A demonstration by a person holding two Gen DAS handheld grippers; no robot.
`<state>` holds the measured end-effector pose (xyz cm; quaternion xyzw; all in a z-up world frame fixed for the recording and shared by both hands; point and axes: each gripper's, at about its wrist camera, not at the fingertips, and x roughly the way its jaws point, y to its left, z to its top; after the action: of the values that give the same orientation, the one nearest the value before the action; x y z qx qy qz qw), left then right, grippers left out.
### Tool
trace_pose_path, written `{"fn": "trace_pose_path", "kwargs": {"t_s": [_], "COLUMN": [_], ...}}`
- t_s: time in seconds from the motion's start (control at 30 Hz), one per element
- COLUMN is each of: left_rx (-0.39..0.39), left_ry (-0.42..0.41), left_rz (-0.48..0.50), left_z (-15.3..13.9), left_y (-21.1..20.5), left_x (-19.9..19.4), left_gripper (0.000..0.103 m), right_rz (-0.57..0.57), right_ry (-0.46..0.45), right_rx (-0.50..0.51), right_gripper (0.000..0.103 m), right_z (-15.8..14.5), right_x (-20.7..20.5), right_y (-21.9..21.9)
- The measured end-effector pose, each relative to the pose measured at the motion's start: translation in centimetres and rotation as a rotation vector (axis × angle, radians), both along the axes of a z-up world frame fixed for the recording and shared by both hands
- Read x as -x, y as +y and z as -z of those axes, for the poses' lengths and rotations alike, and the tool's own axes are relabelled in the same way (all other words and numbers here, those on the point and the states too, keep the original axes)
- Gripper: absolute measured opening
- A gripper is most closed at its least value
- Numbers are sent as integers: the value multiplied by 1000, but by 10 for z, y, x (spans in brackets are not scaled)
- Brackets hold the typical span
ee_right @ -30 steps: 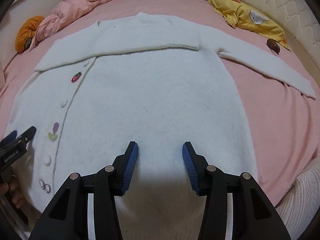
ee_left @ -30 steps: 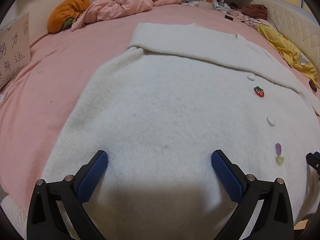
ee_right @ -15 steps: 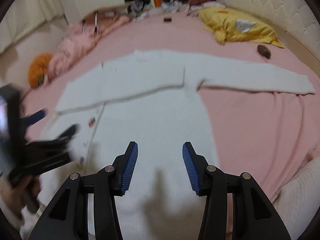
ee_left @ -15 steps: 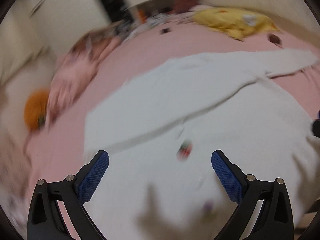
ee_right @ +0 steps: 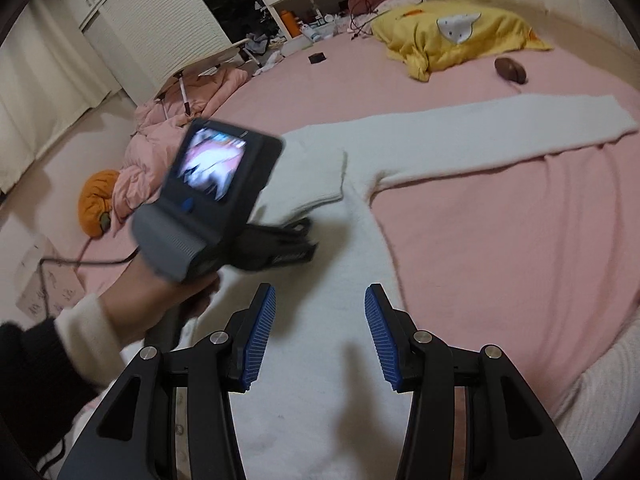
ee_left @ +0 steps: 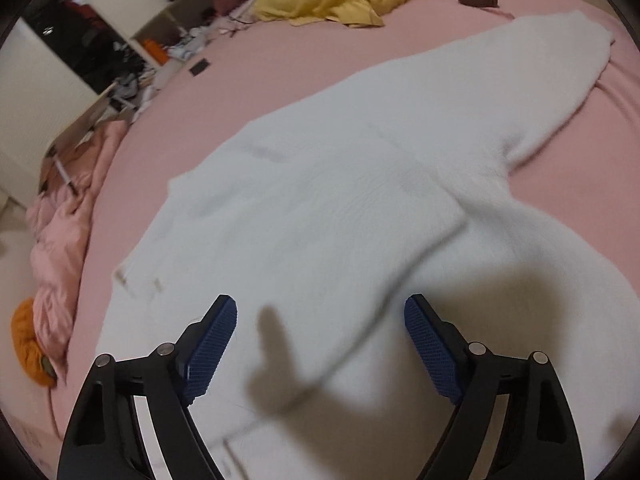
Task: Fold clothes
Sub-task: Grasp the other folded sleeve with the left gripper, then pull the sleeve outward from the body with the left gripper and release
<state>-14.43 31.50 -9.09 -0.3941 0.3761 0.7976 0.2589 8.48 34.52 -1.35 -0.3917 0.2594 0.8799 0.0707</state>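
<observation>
A white knitted cardigan (ee_right: pixel 320 288) lies spread flat on a bed covered with a pink sheet (ee_right: pixel 500 248). One sleeve (ee_right: pixel 500 132) stretches straight out toward the bed's right edge, and the other sleeve (ee_right: pixel 316 176) is folded across the chest. The left gripper (ee_left: pixel 320 344) hovers over the folded sleeve, its blue-padded fingers (ee_left: pixel 212 348) spread wide and holding nothing; its shadow falls on the knit below. In the right wrist view this same gripper shows from behind, with a small lit screen on its back, gripped by the person's left hand (ee_right: pixel 160 300) in a white cuff and dark sleeve. The right gripper (ee_right: pixel 320 332) hangs above the cardigan's lower body, its fingers (ee_right: pixel 260 336) also spread apart and empty. At the far edge of the bed lie a yellow blanket (ee_right: pixel 448 36) and, near it, a small brown object (ee_right: pixel 510 70). Along the left edge sit a crumpled pink quilt (ee_right: pixel 168 136) and an orange cushion (ee_right: pixel 96 204).
</observation>
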Motion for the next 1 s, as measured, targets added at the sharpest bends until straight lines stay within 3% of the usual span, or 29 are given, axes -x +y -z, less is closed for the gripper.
{"fn": "trace_pose_path", "kwargs": {"t_s": [0.1, 0.17, 0.2, 0.23, 0.27, 0.4, 0.6, 0.67, 0.77, 0.87, 1.0], "left_rx": [-53, -88, -112, -159, -198, -207, -396, -533, -662, -732, -714], "left_ry": [-67, -111, -140, -194, -235, -219, -238, -218, -156, -43, 106], "left_rz": [-22, -37, -48, -68, -84, -68, -160, -219, -309, -414, -559], "left_z": [-7, -12, -15, -16, -17, -9, -49, -82, -121, -160, -189], "left_y": [6, 10, 11, 9, 7, 2, -34, -67, -121, -198, -312], "left_x": [18, 31, 36, 40, 43, 30, 37, 45, 61, 73, 87], "left_gripper": [83, 55, 22, 9, 9, 9, 9, 9, 9, 9, 9], "right_rz": [3, 6, 7, 8, 9, 9, -45, -65, -80, -73, -85], "right_ry": [-10, -17, -21, -24, -28, -36, -62, -87, -117, -100, -68], "right_rx": [42, 70, 84, 98, 112, 138, 99, 77, 42, 2, -64], "right_gripper": [48, 48, 48, 48, 48, 48, 48, 48, 48, 48, 48], "right_z": [5, 9, 11, 13, 14, 18, 25, 29, 35, 32, 27], "right_x": [5, 8, 10, 12, 13, 18, 26, 30, 33, 33, 31], "right_y": [4, 7, 8, 10, 11, 14, 1, -6, -13, -17, -26]}}
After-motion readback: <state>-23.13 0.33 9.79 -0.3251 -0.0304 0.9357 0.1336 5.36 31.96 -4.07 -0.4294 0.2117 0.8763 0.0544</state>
